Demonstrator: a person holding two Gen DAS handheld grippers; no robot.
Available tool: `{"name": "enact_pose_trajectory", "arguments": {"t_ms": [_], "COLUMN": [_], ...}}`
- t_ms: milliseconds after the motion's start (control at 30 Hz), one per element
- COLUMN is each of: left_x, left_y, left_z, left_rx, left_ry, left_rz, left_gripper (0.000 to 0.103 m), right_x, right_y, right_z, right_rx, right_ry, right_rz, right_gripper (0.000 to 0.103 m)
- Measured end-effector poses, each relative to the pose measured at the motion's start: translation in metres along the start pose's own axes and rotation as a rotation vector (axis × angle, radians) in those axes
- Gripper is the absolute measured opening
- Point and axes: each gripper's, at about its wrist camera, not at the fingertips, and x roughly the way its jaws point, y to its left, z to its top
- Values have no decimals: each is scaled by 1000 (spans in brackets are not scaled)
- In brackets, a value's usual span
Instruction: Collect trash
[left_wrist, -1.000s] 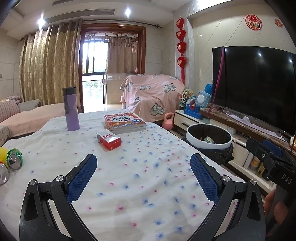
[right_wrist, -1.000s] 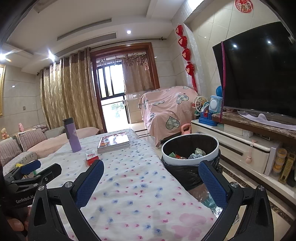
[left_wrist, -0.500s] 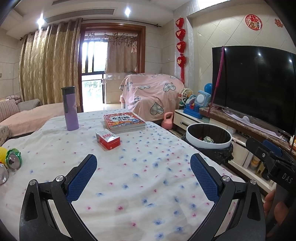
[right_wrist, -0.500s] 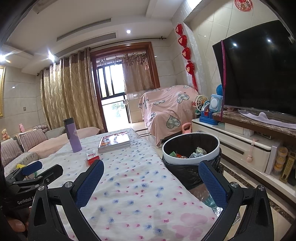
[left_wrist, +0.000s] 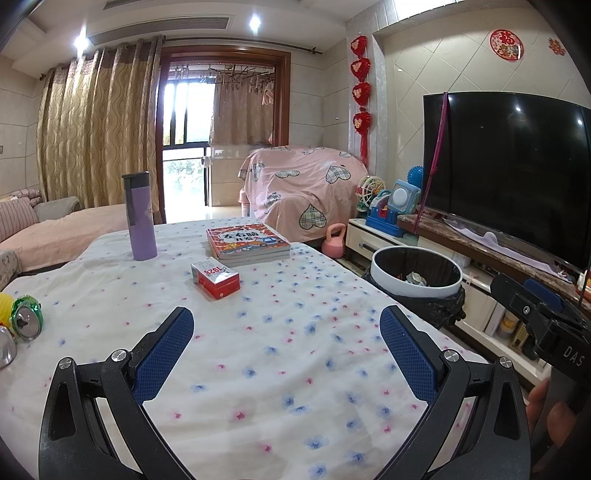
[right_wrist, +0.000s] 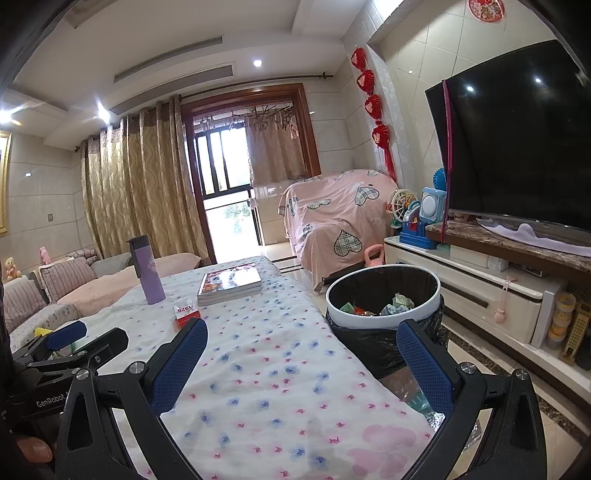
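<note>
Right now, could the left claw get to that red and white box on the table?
Probably yes. The left claw is open and empty, and the red and white box lies ahead of it on the tablecloth, with only bare cloth between. The books sit just behind the box, not in the way.

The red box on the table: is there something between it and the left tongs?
Nothing visible. The left tongs are open above bare flowered tablecloth, and the red box lies farther ahead, slightly left. The books and purple bottle stand behind it, not in the path.
</note>
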Motion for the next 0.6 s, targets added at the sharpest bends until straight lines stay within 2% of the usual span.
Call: {"name": "enact_pose_trajectory", "arguments": {"t_ms": [600], "left_x": [6], "left_y": [4], "left_z": [3], "left_rx": [-23], "left_ry": [26], "left_rz": [-26], "left_gripper": [103], "right_x": [2], "right_y": [5], "right_z": [-1], "right_rx": [5], "right_ry": [16], "right_rz": [6], "right_gripper": [103]}}
